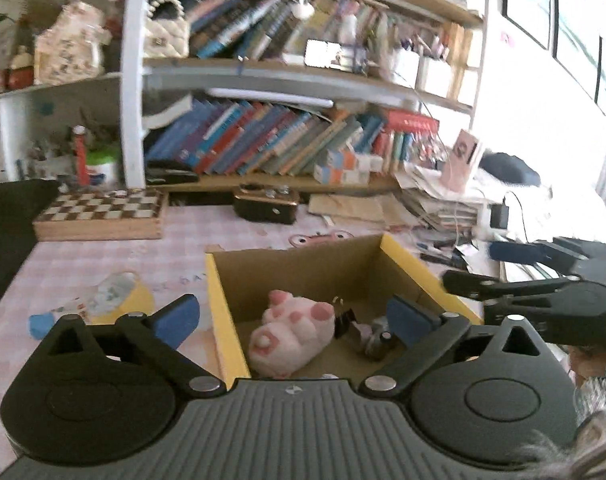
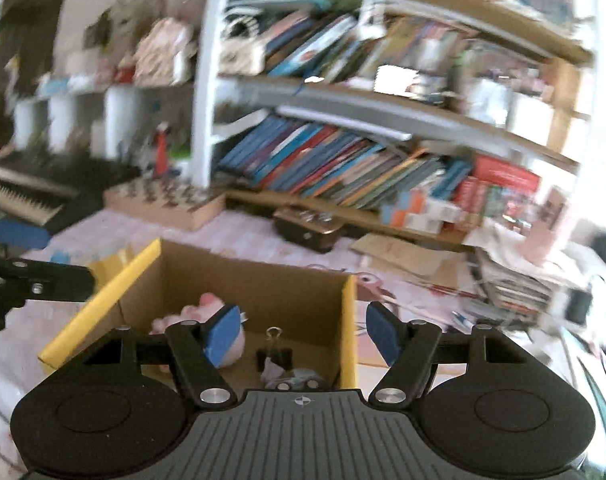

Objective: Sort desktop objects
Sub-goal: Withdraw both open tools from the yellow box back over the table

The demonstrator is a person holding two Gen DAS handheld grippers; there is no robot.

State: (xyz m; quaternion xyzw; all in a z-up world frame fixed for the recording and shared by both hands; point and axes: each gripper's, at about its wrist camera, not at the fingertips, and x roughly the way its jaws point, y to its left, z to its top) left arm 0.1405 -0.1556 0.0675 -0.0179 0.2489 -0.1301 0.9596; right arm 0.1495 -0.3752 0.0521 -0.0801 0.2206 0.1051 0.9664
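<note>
Your left gripper [image 1: 293, 322] stands wide, nothing between its blue pads; one pad hangs outside the box's left wall, the other over the box's right side. Your right gripper [image 2: 303, 330] stands partly spread, also empty, above the near right part of the box [image 1: 219, 312].

The box is open cardboard with yellow edges and serves as the reference here. Inside it, toward the near left, lies a pink plush toy [image 1: 291, 334], on its side. Just right of the toy stands a black binder clip [image 2: 274, 354], and near that, against the box's near right corner, sits a small dark and grey item [image 1: 377, 338] too blurred to identify.

Left of the box, on the pink checked tablecloth [image 1: 103, 256], lies a yellow cup [image 1: 121, 298] on its side with a small blue piece [image 1: 41, 325] beside it.

Beyond the box, to the far left, rests a chessboard [image 1: 101, 216]. Directly behind the box sits a dark case [image 1: 266, 204] with metal clasps. Far right of the box is a stack of papers [image 1: 435, 200].

Behind all this stands a bookshelf [image 1: 263, 140] with leaning books. The right wrist view is motion-blurred.
</note>
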